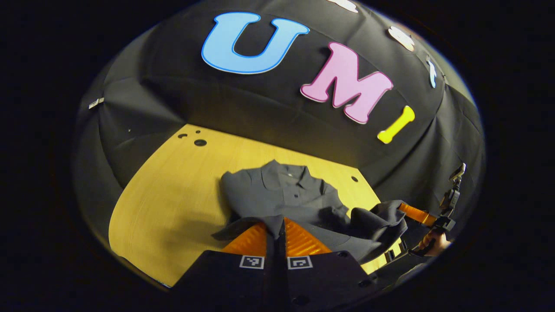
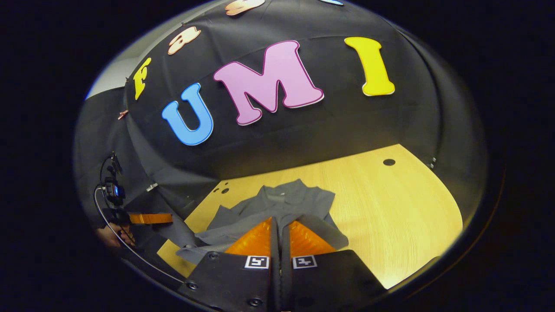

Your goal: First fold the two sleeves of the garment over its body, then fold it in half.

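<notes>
Both pairs of jaws are pressing together, pinching the garment's near edge: left gripper, right gripper. The dark grey garment is lying on the table, collar pointing toward the booth wall, its near part bunching up, with bare wood lying open around it.

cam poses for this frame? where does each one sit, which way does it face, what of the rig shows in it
Left gripper view: rides the left gripper, looks along its orange fingers, pinched on the grey shirt, across the wooden table to the booth wall; the right gripper shows at the right edge.
Right gripper view: rides the right gripper, fingers closed on shirt fabric, facing the same wall; the left gripper shows far left.
Shared: shirt, table, wall, and each other's gripper.
</notes>
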`<state>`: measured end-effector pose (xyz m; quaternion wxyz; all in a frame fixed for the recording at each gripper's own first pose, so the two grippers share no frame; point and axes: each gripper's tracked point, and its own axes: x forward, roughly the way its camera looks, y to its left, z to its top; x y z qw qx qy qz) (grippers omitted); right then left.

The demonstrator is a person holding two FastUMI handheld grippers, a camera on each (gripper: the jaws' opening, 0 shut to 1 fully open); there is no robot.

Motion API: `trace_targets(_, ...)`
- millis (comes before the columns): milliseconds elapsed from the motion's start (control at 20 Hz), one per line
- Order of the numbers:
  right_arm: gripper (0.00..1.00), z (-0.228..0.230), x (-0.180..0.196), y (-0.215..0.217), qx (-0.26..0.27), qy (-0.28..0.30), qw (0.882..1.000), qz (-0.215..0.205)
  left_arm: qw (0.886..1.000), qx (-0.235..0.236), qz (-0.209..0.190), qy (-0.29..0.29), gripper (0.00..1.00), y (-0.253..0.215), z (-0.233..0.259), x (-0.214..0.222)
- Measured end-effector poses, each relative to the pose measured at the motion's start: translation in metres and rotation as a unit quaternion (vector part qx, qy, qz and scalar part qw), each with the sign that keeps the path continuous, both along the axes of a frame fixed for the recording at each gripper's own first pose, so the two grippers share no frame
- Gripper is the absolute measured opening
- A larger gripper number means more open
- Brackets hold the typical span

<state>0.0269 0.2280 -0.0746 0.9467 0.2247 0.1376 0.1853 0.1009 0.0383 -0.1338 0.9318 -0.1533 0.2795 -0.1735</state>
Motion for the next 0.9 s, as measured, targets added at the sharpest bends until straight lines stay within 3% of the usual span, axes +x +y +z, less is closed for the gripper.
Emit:
trace_targets(200,0.05,0.002,0.056,0.0,-0.011,-0.013,1.0,-0.024,0.999,-0.01,0.031,-0.025,0.05,0.002,0.011,0.06)
trace_targets(500,0.05,-0.027,0.142,-0.006,-0.038,-0.002,0.998,-0.059,0.997,-0.011,0.061,-0.038,0.05,-0.002,-0.009,0.155)
trace_targets(900,0.05,-0.11,0.23,0.004,-0.07,0.053,0.994,-0.065,0.996,0.06,0.057,-0.017,0.02,-0.02,-0.092,0.244)
